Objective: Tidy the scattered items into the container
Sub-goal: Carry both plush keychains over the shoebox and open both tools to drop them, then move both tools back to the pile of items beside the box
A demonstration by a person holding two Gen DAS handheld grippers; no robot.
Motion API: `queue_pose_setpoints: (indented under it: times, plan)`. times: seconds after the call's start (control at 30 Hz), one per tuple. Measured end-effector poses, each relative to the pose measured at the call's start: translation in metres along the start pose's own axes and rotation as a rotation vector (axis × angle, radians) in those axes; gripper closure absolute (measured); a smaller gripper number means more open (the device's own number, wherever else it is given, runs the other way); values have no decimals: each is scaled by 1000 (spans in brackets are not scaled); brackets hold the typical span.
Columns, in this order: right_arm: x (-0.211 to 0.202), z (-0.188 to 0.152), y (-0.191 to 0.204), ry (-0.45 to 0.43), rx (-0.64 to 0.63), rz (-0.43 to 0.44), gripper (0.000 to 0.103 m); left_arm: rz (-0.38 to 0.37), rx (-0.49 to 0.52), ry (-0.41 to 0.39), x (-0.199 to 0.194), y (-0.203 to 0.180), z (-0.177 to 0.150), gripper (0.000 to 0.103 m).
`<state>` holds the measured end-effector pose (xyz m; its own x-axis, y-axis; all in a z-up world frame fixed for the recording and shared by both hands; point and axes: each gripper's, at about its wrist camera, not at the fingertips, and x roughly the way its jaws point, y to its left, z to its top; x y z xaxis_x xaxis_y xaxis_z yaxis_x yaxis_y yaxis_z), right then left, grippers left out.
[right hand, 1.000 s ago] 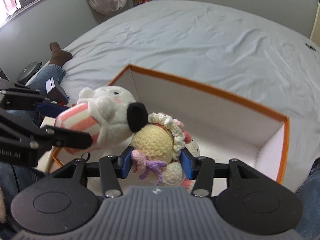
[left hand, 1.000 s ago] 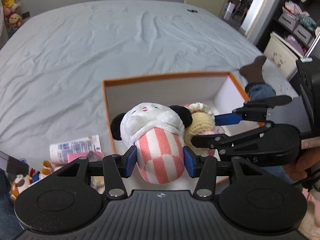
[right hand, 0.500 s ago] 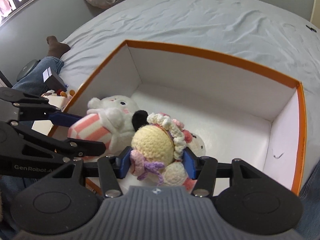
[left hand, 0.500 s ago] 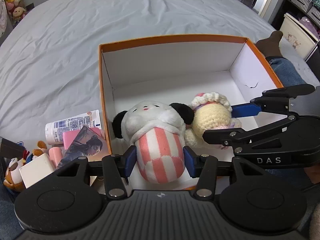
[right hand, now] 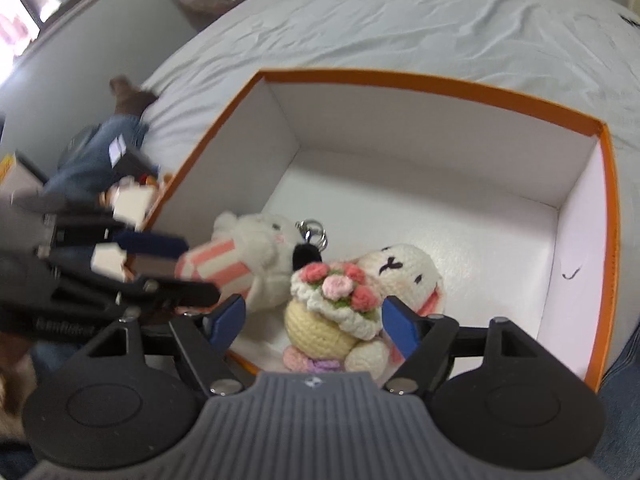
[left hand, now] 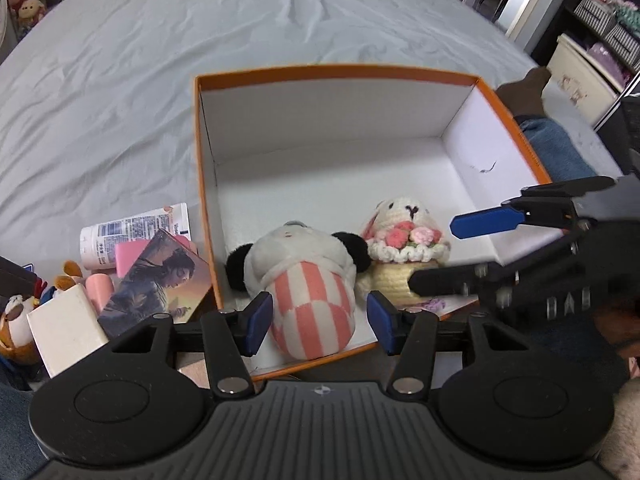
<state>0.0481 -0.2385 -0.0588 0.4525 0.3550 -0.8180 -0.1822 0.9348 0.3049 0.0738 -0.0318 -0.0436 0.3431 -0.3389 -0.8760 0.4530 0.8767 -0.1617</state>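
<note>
While loose items lie on the bed [left hand: 120, 92] at far left, namely a white tube [left hand: 134, 230], a picture card [left hand: 154, 284] and a white block [left hand: 66, 330], the orange box [left hand: 336, 71] sits just right of them. Left gripper [left hand: 316, 320]: jaws part open around the striped panda plush [left hand: 304, 276], which rests on the box floor at the near wall; pad contact cannot be told. Crochet bunny [right hand: 360, 300] lies touching the panda's right side. Right gripper [right hand: 310, 322]: jaws opening, pads clear of the bunny between them.
</note>
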Motion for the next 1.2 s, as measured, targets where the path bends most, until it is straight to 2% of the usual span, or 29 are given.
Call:
queue_pose_setpoints:
  times: [0.07,0.2,0.33,0.43,0.53,0.73,0.97,1.2]
  plan:
    - [-1,5,-12,-18,91,26,26,0,-6,-16,-3,1,-1,65]
    - [12,14,-35,-6,245,6,29,-12,-32,-17,-1,5,-1,70]
    - [32,11,-39,43,295,15,34,-16,-40,-31,-1,6,-3,70]
    - [35,9,-27,44,239,18,35,-15,-42,-48,-6,8,-5,69]
    - [36,9,-13,51,161,-16,35,-38,-61,-82,-19,15,-7,69]
    - [28,11,-9,19,150,-82,34,-30,-118,-125,-48,39,-12,69]
    - [-3,20,20,-99,38,-149,34,22,-210,-169,-79,77,-19,68]
    - [-21,36,59,-182,-79,-88,34,147,-334,-163,-105,129,-21,66]
